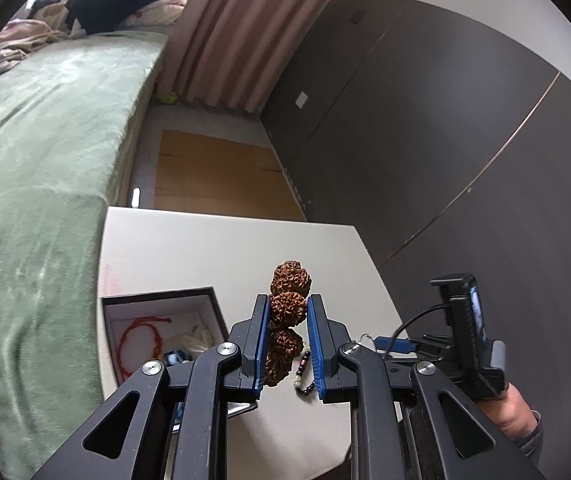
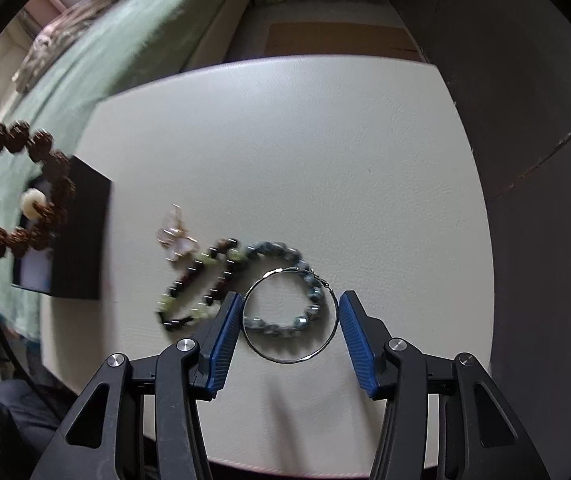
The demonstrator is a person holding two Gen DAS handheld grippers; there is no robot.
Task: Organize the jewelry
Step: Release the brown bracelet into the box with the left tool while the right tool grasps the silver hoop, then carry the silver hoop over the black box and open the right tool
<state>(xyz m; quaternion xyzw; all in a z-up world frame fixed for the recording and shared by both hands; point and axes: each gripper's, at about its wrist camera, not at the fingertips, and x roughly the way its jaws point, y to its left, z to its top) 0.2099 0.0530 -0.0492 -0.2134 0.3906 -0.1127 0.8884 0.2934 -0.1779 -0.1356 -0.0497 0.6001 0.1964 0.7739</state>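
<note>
— Blue-padded jaws of the right gripper [image 2: 290,334] frame the silver hoop [image 2: 290,314], which looks pinched at its sides and raised off the table [image 2: 325,140], probably to clear the blue-grey bracelet [image 2: 285,280] below.

— And at ten o'clock from it?

— A dark-and-green bead bracelet [image 2: 201,280] and a pale butterfly piece [image 2: 175,236], loose on the table.

— The other gripper?

— The left gripper [image 1: 287,336] clamps the brown seed bracelet [image 1: 286,308], hanging it edge-on. I'd guess it's bound for the box [image 1: 157,294] at nine o'clock, where a red cord [image 1: 137,340] lies.
</note>
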